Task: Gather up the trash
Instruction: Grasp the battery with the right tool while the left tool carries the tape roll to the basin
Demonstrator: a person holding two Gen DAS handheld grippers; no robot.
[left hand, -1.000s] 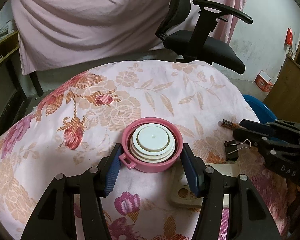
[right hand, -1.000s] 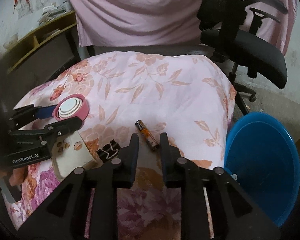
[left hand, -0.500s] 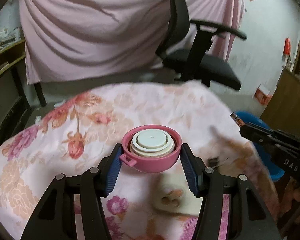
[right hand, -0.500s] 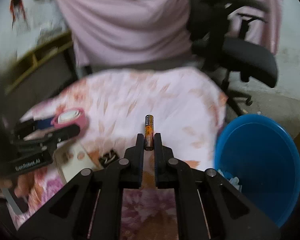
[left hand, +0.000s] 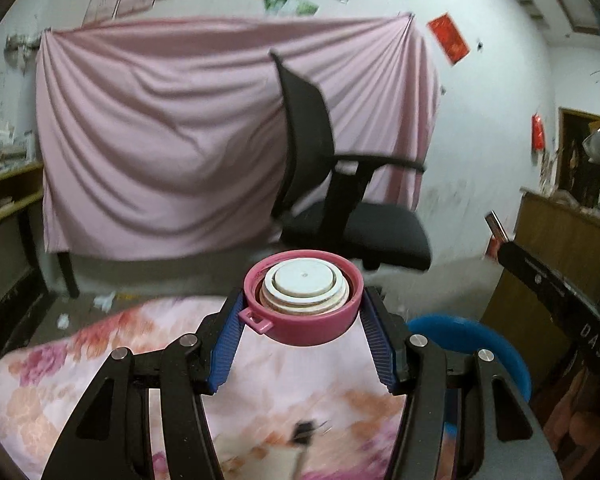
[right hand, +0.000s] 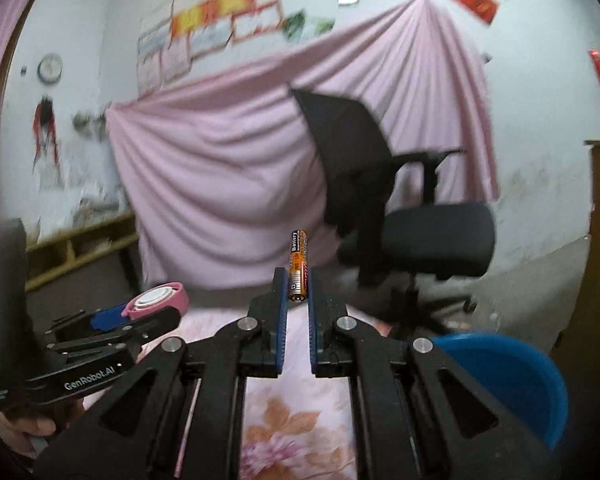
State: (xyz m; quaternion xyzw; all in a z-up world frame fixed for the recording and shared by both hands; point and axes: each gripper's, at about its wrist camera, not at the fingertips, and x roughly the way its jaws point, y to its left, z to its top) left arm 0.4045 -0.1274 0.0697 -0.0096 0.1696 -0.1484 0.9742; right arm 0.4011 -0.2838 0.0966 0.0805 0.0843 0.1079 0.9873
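Observation:
My left gripper point(left hand: 302, 312) is shut on a pink bottle cap point(left hand: 302, 298) with a white insert and holds it high above the floral table cloth point(left hand: 100, 360). My right gripper point(right hand: 298, 292) is shut on an orange battery point(right hand: 298, 266) that stands upright between the blue pads, also raised above the cloth. The left gripper with the pink cap point(right hand: 158, 300) shows at the left of the right wrist view. The right gripper's body point(left hand: 548, 284) with the battery tip point(left hand: 496, 226) shows at the right of the left wrist view. A blue bin point(right hand: 512, 376) stands low at the right, beside the table; it also shows in the left wrist view point(left hand: 468, 340).
A black office chair point(left hand: 340, 200) stands behind the table before a pink drape point(left hand: 160, 140). A black binder clip point(left hand: 306, 430) and a white object lie blurred on the cloth below my left gripper. A wooden cabinet point(left hand: 560, 240) is at the right, shelves point(right hand: 80, 248) at the left.
Both grippers have lifted and tilted upward, carrying the pink cap and the battery up from the table. The right gripper closed on the battery and picked it up.

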